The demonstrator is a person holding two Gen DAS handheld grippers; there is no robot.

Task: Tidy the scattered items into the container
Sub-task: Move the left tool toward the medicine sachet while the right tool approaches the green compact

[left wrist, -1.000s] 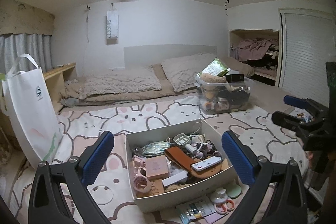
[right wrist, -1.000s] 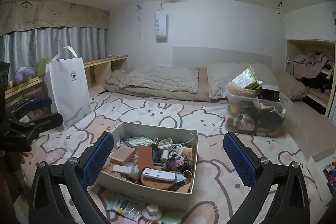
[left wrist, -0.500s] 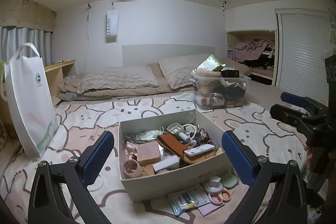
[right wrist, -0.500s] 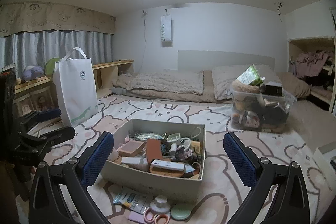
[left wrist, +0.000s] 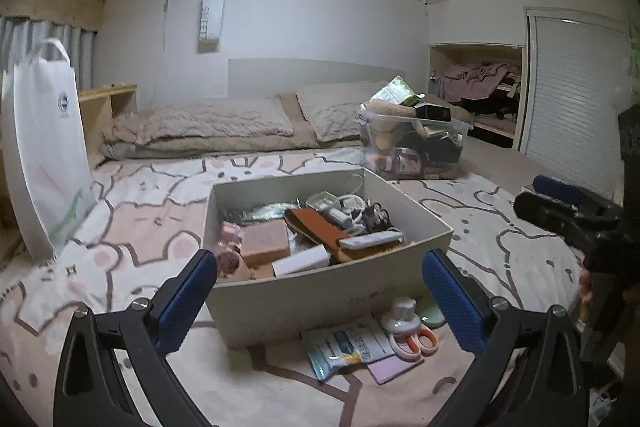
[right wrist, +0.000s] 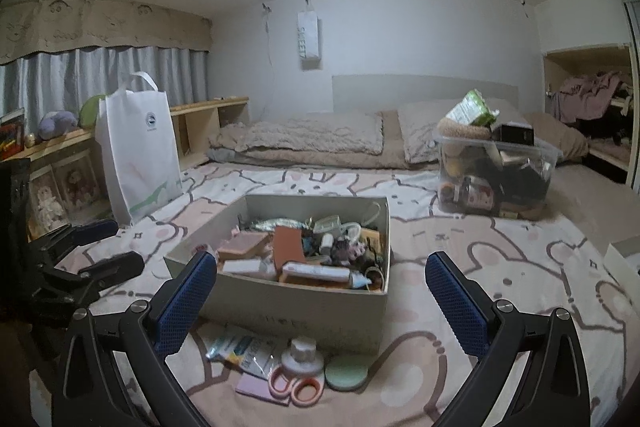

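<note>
Left claw and right claw, each seen from its own wrist camera: blue-padded fingers spread wide apart, nothing held between them. Each claw also appears at the edge of the other's view, level and side by side.

Left gripper, right gripper: black frames, silver screws, blue textured finger pads.
</note>
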